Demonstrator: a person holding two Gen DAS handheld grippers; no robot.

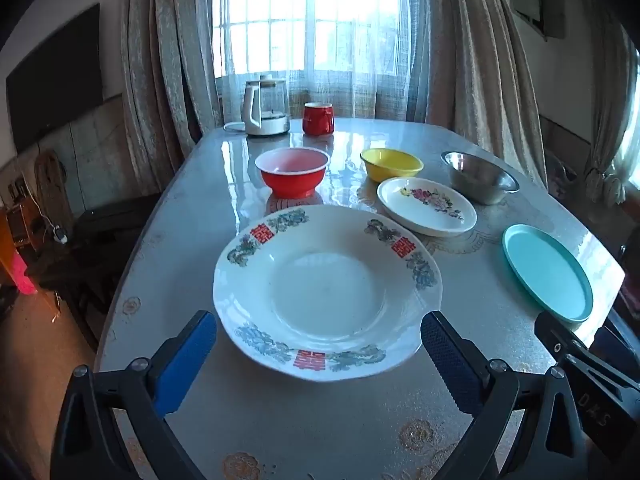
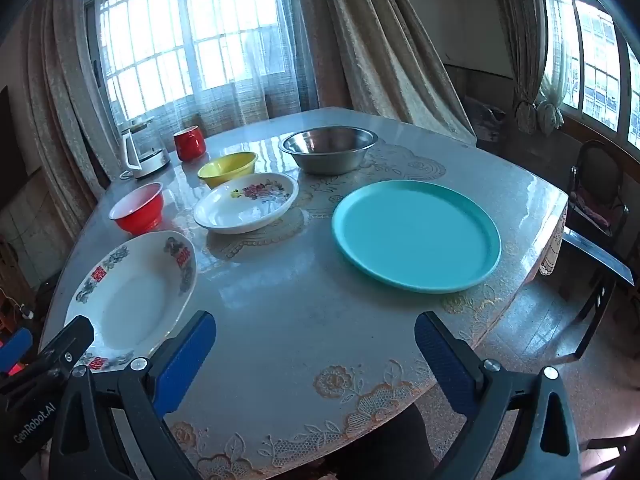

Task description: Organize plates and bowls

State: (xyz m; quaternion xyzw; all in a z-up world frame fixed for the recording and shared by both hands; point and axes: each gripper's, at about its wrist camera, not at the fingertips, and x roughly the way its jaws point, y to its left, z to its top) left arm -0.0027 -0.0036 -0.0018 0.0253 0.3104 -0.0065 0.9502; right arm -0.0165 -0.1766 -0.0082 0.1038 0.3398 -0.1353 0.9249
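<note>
- While the left gripper (image 1: 319,354) is hovering with its jaws spread wide and gripping nothing, the patterned deep plate (image 1: 328,292) is lying right ahead of them, its near rim sitting between the two blue pads (image 1: 188,360); I cannot tell whether either pad is touching it.
- Closing there is likely risky: the plate's sloped, glossy rim is offering little to pinch, so it could be slipping out or tipping up and sliding across the shiny surface (image 1: 280,420) toward the red bowl (image 1: 293,172) just beyond it.
- Beyond the patterned deep plate and to its right, the floral plate (image 1: 427,206), yellow bowl (image 1: 391,164) and steel bowl (image 1: 479,176) are clustering closely, so a pushed plate could be knocking into them.
- Seen from the right wrist, the right gripper (image 2: 315,350) is also standing open and empty, over bare surface near the front edge.
- The teal plate (image 2: 416,236) is lying beyond those jaws, apart from them and slightly right; it is flat and thin-rimmed, so a shallow approach is probably just shoving it toward the surface's right edge.
- To the left of the teal plate, the patterned deep plate is showing with the left gripper's body over its near rim.
</note>
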